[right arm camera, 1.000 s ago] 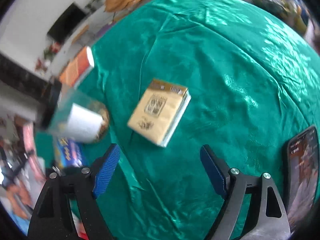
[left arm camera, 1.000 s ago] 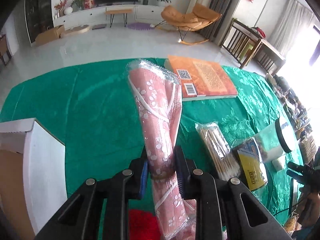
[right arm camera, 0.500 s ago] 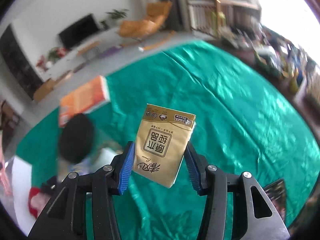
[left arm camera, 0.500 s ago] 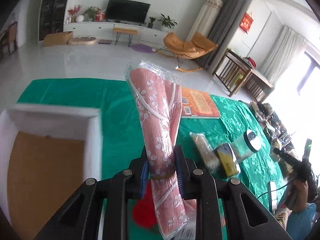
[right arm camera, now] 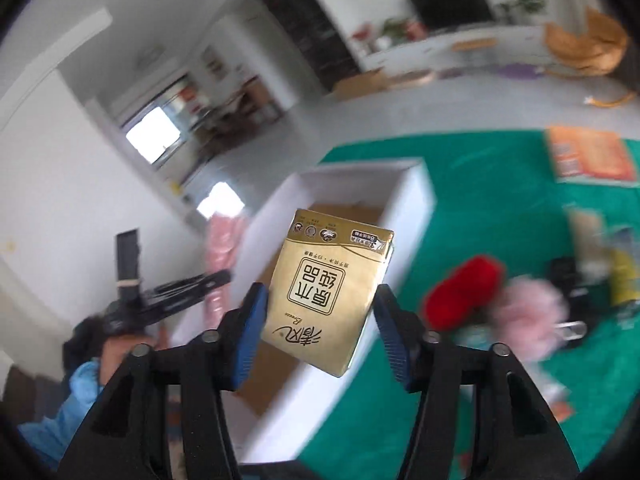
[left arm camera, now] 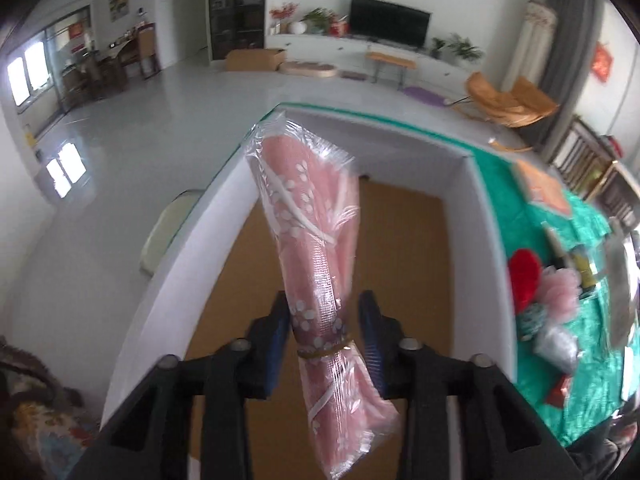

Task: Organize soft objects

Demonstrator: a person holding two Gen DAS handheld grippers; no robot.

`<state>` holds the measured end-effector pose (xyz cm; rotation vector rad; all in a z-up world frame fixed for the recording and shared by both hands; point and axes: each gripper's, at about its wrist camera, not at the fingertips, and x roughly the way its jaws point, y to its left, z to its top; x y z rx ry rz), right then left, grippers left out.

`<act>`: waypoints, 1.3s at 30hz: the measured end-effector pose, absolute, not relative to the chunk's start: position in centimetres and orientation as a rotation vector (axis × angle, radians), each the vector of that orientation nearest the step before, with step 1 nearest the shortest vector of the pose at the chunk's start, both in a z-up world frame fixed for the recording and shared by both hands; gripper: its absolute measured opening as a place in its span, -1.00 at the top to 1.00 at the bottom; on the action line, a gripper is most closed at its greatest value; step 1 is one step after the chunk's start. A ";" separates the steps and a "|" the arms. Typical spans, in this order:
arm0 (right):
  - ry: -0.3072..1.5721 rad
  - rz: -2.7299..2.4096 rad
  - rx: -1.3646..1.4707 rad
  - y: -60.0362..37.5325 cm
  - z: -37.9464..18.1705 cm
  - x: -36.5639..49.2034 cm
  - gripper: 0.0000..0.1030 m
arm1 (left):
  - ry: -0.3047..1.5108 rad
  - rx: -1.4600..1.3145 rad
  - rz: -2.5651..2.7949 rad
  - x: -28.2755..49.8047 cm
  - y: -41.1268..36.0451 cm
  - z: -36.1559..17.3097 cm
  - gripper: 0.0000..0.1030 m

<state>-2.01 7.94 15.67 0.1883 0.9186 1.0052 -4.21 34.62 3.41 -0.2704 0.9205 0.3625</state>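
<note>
Left tongs (left arm camera: 324, 296): your jaws have just been opening. They stand parted now, with a thin gap on each side of the towel roll, so nothing is clamped.
Towel roll (left arm camera: 308, 216): pink with white flowers, in clear wrap, a band low down. It runs tilted up the centre of the left wrist frame, between the blue pads (left arm camera: 280, 332), over the box.
Box (left arm camera: 464, 208): white walls, brown floor. It fills the middle of the left view and sits at the edge of the surface (left arm camera: 496, 176), which has a green cloth on it.
Right tongs (right arm camera: 320, 288): your jaws have just been opening here too. The pads sit just off both sides of the tissue pack, so this reads as parted rather than gripping.
Tissue pack (right arm camera: 328, 288): gold, with its printing upside down. It sits in the centre of the right wrist frame between the pads, tilted, with the box's near corner behind it.
Other soft things: a red one (right arm camera: 464, 296) and a pink fluffy one (right arm camera: 532, 320) lie side by side on the green cloth at centre right. Both are blurred.
Book (right arm camera: 588, 156): orange, flat on the cloth at upper right.
Your sleeve (right arm camera: 76, 392): blue, at lower left of the right view.
</note>
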 end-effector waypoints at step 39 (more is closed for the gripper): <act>0.862 0.007 0.312 -27.9 -3.1 10.9 -0.49 | 0.940 0.016 -0.151 3.0 4.6 -8.5 -0.93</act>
